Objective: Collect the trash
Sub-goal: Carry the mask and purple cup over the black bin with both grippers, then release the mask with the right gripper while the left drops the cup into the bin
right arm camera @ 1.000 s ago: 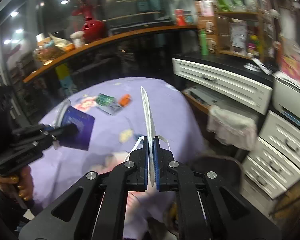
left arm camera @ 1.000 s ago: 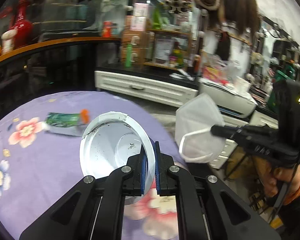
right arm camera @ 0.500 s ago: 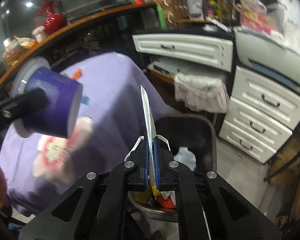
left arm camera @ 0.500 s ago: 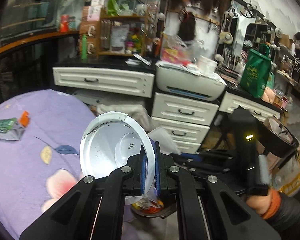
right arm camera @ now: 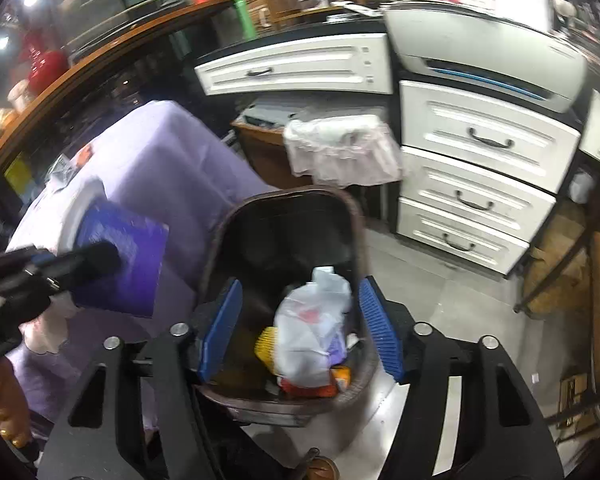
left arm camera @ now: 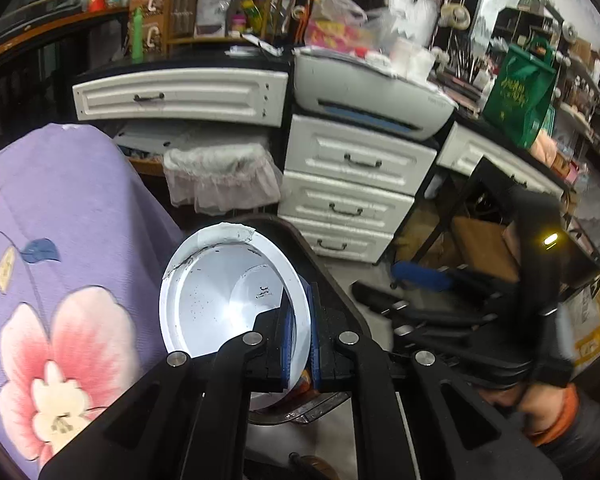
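Observation:
My left gripper is shut on the rim of a paper cup, white inside and purple outside. It holds the cup beside the dark trash bin, level with its rim. Directly over the bin, my right gripper has its jaws opening and nothing between the blue pads. Below them, a white crumpled piece lies on the trash in the bin; whether it is the face mask I cannot tell. From the left wrist, the right gripper shows at the right, held by a hand.
A table under a purple flowered cloth stands left of the bin, with a wrapper on it. Behind are white drawers, a printer and a second bin with a pale liner. A black metal frame stands at the right.
Both grippers swung from over the table down to the bin. The right gripper, shut on a white face mask before, now stands open and the mask has left it.

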The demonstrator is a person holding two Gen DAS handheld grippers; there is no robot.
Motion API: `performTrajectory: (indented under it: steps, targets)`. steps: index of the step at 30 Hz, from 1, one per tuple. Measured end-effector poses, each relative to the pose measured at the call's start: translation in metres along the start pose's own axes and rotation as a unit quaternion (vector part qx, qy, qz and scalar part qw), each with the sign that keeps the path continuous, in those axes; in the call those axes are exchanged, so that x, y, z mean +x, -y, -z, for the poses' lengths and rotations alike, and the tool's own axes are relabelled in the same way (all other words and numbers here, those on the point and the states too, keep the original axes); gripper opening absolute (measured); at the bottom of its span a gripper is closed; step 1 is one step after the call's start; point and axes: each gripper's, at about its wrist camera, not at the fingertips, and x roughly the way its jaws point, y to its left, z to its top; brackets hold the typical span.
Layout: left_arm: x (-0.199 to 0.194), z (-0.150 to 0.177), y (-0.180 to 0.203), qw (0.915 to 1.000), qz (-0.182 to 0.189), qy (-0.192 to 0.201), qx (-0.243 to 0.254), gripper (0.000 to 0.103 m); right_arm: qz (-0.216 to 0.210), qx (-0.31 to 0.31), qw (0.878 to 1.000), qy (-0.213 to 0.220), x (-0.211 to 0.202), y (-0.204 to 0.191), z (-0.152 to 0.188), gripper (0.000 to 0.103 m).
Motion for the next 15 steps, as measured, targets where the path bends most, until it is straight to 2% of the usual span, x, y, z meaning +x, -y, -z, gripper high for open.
performTrajectory:
  steps: [7,15]
  targets:
    - [0.029,0.01,0.017,0.9991,-0.003,-0.035,0.022,0.008,0.018,0.036,0.999,0.007,-0.013,0.032,0.006,0.064]
    - [0.051,0.013,0.021,0.9979,-0.005,-0.06,0.027,0.008,0.026,0.047,0.998,0.01,-0.018,0.045,0.009,0.064]
